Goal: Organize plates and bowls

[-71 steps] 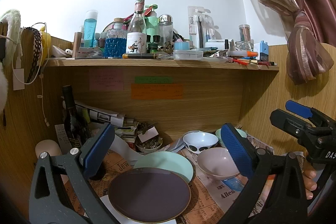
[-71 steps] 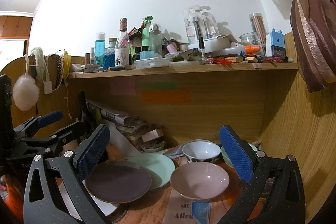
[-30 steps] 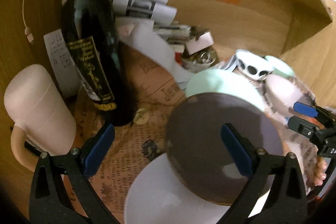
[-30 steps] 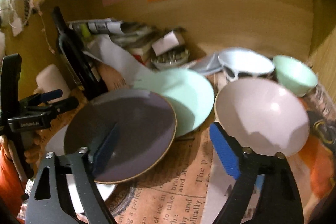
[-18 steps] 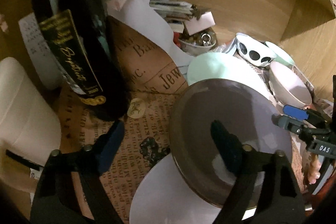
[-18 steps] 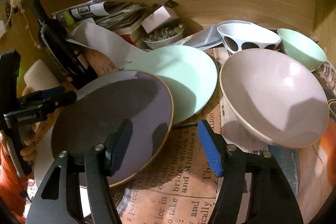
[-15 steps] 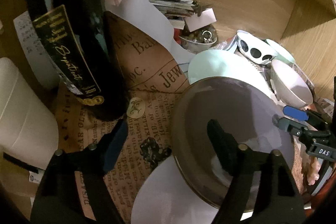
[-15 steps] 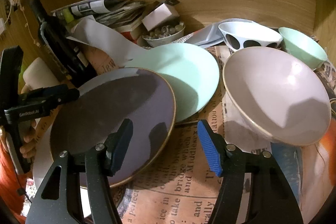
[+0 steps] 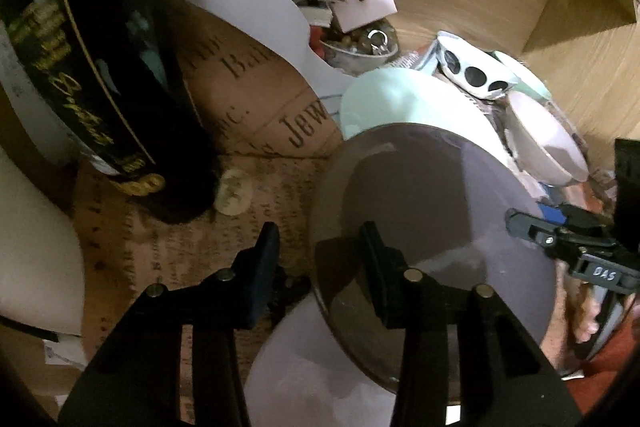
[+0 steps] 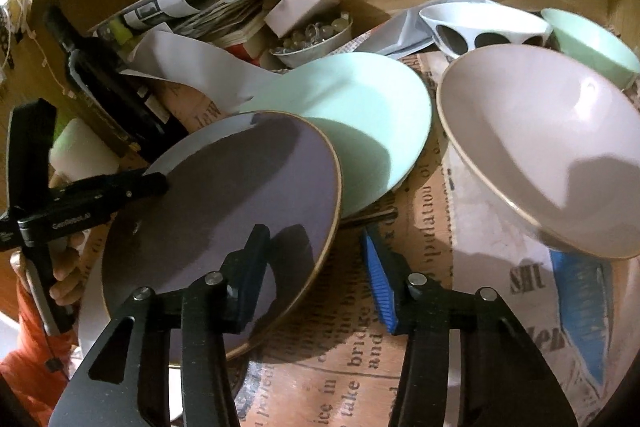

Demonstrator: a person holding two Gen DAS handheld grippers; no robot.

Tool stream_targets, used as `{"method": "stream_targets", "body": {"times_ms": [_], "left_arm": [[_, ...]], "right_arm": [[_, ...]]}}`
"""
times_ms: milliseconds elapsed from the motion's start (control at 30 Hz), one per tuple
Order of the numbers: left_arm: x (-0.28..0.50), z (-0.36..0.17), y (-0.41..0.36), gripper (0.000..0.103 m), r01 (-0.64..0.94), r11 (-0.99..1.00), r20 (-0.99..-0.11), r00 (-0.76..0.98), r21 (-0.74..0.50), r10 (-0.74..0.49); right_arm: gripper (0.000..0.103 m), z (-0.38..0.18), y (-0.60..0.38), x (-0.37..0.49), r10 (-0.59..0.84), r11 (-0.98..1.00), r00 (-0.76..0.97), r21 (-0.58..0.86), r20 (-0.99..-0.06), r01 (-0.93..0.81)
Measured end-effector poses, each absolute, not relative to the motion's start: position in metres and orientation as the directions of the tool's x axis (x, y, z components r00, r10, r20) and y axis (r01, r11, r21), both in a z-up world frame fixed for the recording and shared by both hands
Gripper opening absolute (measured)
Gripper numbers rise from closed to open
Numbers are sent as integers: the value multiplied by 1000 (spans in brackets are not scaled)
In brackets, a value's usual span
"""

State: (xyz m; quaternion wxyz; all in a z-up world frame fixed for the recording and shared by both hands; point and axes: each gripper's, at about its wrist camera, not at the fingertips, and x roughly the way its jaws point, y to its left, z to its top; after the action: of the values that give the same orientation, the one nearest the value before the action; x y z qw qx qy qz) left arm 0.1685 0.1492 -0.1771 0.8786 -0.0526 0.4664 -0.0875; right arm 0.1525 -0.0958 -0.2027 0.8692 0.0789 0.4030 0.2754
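Note:
A dark purple plate with a gold rim (image 9: 432, 211) (image 10: 224, 211) lies on a white plate (image 9: 312, 367) (image 10: 90, 311) and overlaps a mint green plate (image 9: 400, 99) (image 10: 360, 119). My left gripper (image 9: 320, 259) is open and straddles the purple plate's left rim, one finger over the plate, one outside. My right gripper (image 10: 316, 263) is open and straddles its right rim the same way. A large pale pink bowl (image 10: 540, 143) (image 9: 548, 143), a white bowl with black dots (image 10: 480, 27) (image 9: 472, 71) and a mint bowl (image 10: 592, 43) stand to the right.
A dark wine bottle (image 9: 100, 67) (image 10: 108, 83) and a white mug (image 9: 32, 247) (image 10: 80, 151) stand at the left. Papers, magazines and a small bowl of beads (image 10: 312, 39) fill the back. Printed paper (image 10: 400, 307) covers the desk inside wooden walls.
Both grippers have dropped from looking at the shelf to the desk and closed in on the purple plate. Their jaws have narrowed around its opposite rims.

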Motion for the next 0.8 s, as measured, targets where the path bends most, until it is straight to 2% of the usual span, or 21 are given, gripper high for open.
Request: {"method": "stream_targets", "body": {"times_ms": [133, 233, 800], "left_arm": [[169, -178, 148, 38, 112, 975, -811, 541, -192, -222], [168, -178, 142, 33, 135, 974, -809, 543, -181, -225], [156, -171, 134, 32, 79, 985, -791, 588, -155, -172]], "right_arm": [[31, -202, -93, 151, 557, 825, 514, 364, -652, -432], [31, -201, -89, 150, 557, 824, 511, 355, -655, -442], [31, -192, -94, 138, 541, 839, 577, 341, -612, -425]]}}
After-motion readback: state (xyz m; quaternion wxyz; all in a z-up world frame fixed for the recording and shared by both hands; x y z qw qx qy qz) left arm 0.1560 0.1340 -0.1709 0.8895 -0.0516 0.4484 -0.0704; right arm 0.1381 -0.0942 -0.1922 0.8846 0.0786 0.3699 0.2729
